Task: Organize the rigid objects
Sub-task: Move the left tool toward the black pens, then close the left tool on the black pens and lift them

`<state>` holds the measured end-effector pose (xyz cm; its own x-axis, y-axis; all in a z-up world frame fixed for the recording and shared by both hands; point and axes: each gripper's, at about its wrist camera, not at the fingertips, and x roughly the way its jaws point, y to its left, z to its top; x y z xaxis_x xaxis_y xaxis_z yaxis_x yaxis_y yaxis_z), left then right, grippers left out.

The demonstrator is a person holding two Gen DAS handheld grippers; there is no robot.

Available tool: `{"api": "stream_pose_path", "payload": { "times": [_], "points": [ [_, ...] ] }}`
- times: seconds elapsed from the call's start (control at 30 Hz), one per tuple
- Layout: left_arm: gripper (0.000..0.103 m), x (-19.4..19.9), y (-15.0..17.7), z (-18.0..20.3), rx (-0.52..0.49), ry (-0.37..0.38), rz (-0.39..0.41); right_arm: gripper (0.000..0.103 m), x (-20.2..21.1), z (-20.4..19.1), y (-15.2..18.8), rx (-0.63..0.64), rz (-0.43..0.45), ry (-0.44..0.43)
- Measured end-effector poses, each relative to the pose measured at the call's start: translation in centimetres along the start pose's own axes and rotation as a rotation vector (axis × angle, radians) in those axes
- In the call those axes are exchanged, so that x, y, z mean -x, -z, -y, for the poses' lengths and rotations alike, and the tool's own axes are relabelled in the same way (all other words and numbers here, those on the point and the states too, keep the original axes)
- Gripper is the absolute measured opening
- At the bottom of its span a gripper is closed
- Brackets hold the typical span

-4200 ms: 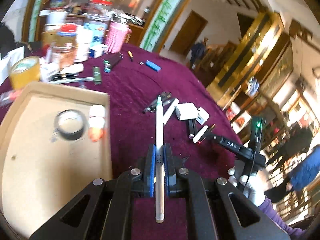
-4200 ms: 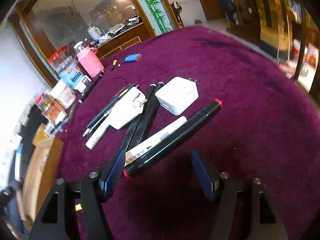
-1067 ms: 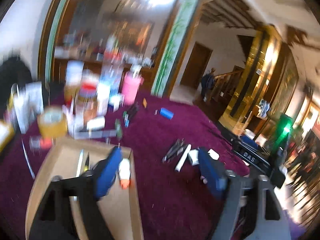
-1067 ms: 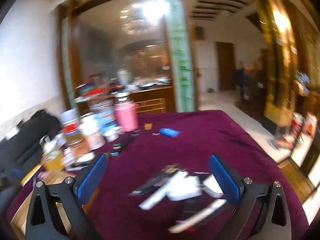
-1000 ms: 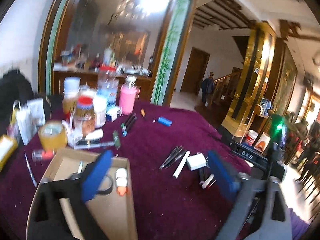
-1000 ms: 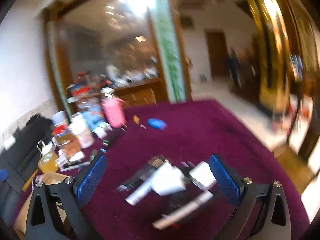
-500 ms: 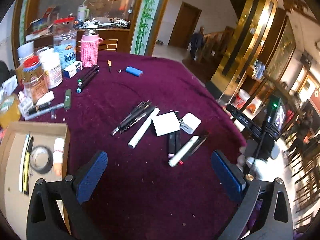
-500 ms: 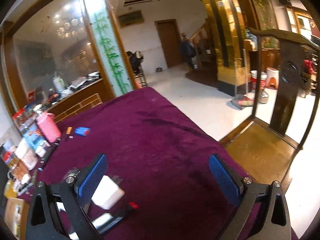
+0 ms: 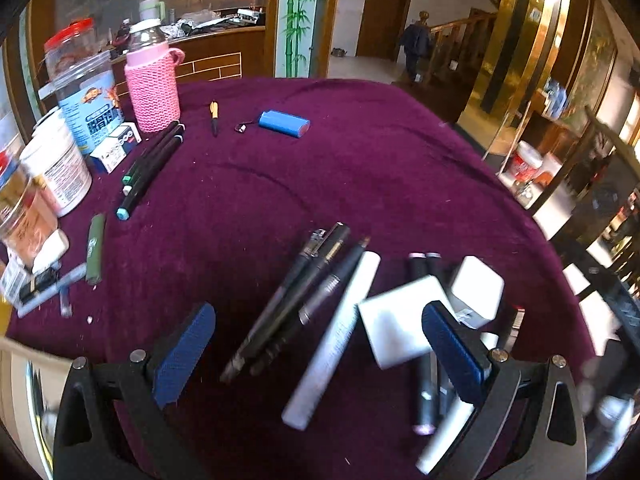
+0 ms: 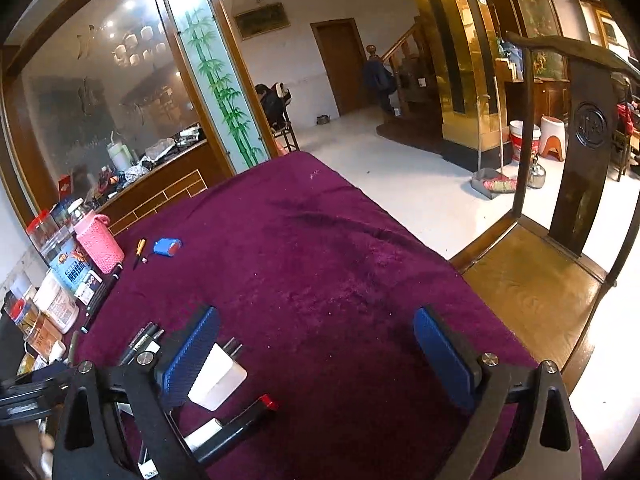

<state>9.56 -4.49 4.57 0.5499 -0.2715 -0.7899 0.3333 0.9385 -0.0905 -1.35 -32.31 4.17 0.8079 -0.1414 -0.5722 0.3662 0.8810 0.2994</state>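
Left gripper [image 9: 316, 344], jaws apart and now empty, has returned low over the pens [image 9: 296, 300]; right gripper [image 10: 316, 344] also apart, idle. Next pick pending.

Looks like a restaurant or hotel lobby, not someone's home: big round worktop [image 10: 320, 264] under purple velvet cloth, gold-clad pillars [image 10: 452, 60], a frosted glass partition [image 10: 100, 92] with bamboo painted on its edge, a wooden staircase [image 9: 452, 44], and a carved dark-wood chair [image 10: 576, 184].

The left tongs [image 9: 316, 350], which earlier gripped a white pen, now hover empty over the dark pens [image 9: 292, 300].
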Motion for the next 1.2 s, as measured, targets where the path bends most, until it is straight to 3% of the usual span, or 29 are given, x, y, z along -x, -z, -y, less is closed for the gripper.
{"api": "stream_pose_path", "payload": {
  "times": [0.1,0.23,0.37,0.43,0.47,0.5,0.53,0.6,0.87,1.0,1.1,1.2],
  "points": [
    [0.103,-1.6,-0.8,-0.3,0.009,-0.004,-0.018,0.099,-0.4,-0.1,0.1,0.006,-0.023,-0.003],
    [0.103,-3.4,-2.8,-1.5,0.069,-0.095,0.016,0.099,-0.6,-0.7,0.4,0.041,-0.029,0.005],
    [0.098,-6.9,-3.1,-1.2,-0.015,-0.136,-0.129,0.099,-0.6,-1.0,0.6,0.065,-0.024,0.028],
    [0.075,-6.1,-2.3,-0.7,-0.048,-0.068,-0.114,0.099,-0.8,-1.0,0.7,0.069,-0.032,0.033],
    [0.052,-5.8,-1.7,-0.3,-0.060,-0.027,-0.135,0.099,-0.9,-1.0,0.7,0.068,-0.036,0.032],
    [0.038,-5.5,-1.2,0.1,-0.076,-0.017,-0.150,0.099,-1.0,-1.0,0.7,0.070,-0.043,0.028],
    [0.035,-5.1,-0.6,0.9,-0.124,-0.056,-0.149,0.099,-1.0,-1.0,0.7,0.073,-0.045,0.027],
    [0.020,-3.9,1.0,1.8,-0.165,-0.041,-0.141,0.099,-1.1,-1.1,0.8,0.083,-0.052,0.030],
    [0.019,1.4,6.7,1.7,-0.140,0.075,-0.223,0.099,-1.6,-0.8,0.9,0.071,-0.091,0.023],
    [0.021,3.5,8.3,1.0,-0.052,0.178,-0.240,0.099,-1.7,-0.9,1.1,0.081,-0.099,0.022],
    [0.024,4.2,7.8,-0.3,-0.008,0.156,-0.185,0.099,-1.8,-1.0,1.2,0.084,-0.106,0.026],
    [0.024,3.4,7.5,-1.3,0.013,0.125,-0.192,0.099,-2.1,-1.0,1.2,0.085,-0.114,0.033]
  ]
}}
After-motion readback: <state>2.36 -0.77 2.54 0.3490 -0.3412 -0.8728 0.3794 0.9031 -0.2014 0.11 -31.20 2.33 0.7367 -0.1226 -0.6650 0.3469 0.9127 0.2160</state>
